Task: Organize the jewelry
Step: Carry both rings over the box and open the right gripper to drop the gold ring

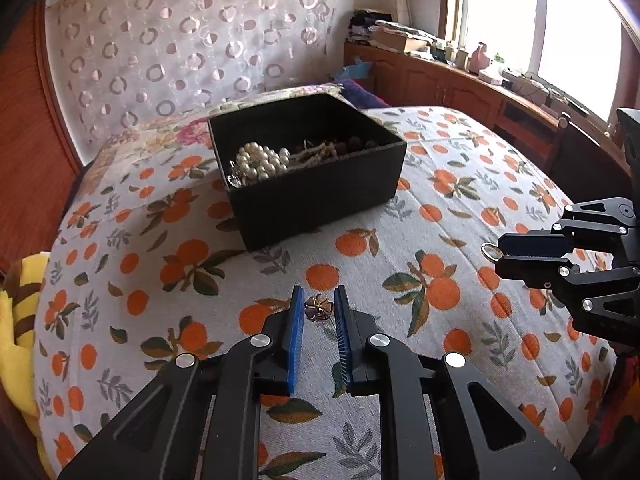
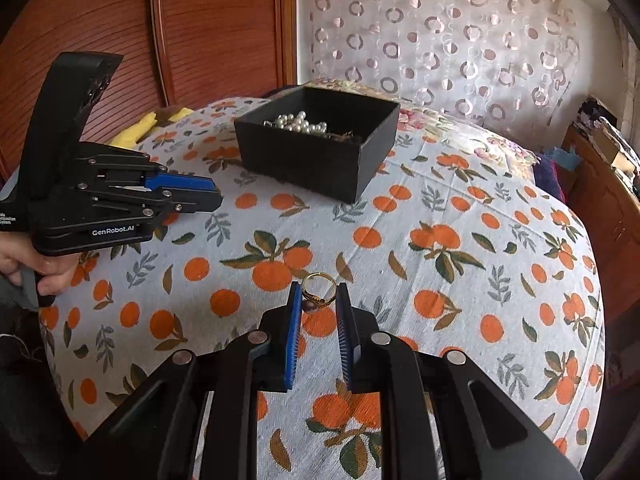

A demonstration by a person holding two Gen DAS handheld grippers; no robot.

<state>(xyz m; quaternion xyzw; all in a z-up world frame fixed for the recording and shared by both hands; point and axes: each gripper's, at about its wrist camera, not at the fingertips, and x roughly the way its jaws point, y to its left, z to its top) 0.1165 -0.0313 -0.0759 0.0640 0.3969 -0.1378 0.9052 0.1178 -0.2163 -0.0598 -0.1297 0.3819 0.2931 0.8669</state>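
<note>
Above orange-print cloth (image 1: 400, 216) | left gripper (image 1: 319, 308) pinches flower-shaped brooch (image 1: 318, 308) | right gripper (image 2: 319, 304) pinches gold ring (image 2: 320, 292)

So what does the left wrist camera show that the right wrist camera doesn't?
Only the left wrist view shows the flower charm pinched in the left gripper, plus the window and the cluttered cabinet below it. Only the right wrist view shows the person's hand on the left gripper's handle and the ring's dark bead. Both show the black box holding pearls on the orange-print cover, and the gold ring held in the right gripper.
</note>
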